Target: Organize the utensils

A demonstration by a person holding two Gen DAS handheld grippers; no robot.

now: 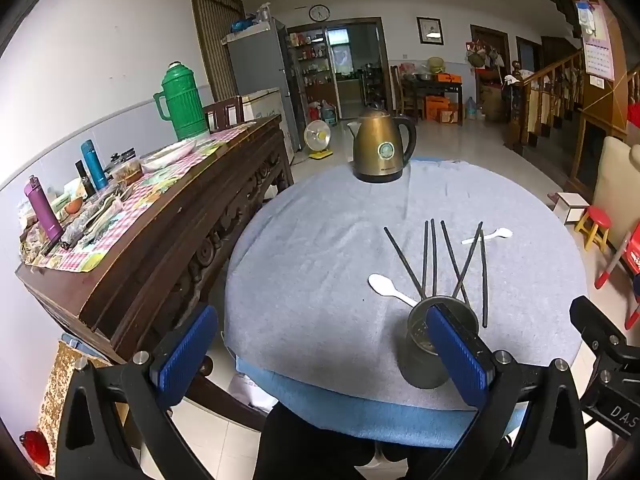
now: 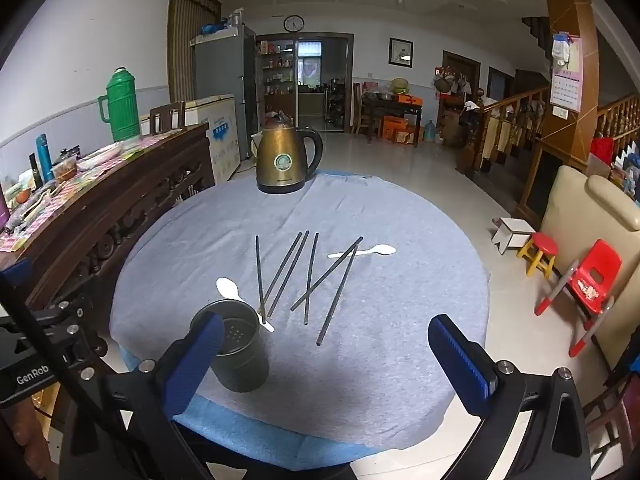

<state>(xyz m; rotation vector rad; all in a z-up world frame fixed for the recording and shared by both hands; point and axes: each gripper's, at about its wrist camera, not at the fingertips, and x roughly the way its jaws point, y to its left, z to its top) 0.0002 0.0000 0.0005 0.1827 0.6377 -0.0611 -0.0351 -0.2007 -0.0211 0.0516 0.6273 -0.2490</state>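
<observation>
A grey metal utensil holder (image 2: 240, 354) stands upright near the front of the round table; it also shows in the left wrist view (image 1: 426, 354). Several dark chopsticks (image 2: 308, 276) lie scattered behind it, also seen in the left wrist view (image 1: 434, 258). One white spoon (image 2: 230, 288) lies beside the holder, another white spoon (image 2: 366, 251) lies farther right. My left gripper (image 1: 320, 360) is open and empty at the table's front edge, left of the holder. My right gripper (image 2: 326, 360) is open and empty, with the holder by its left finger.
A bronze electric kettle (image 2: 286, 160) stands at the table's far edge. The table is covered by a grey cloth (image 2: 400, 340). A dark wooden sideboard (image 1: 160, 232) with bottles and a green thermos (image 1: 180, 100) runs along the left. Stools and a red chair (image 2: 588, 280) stand at right.
</observation>
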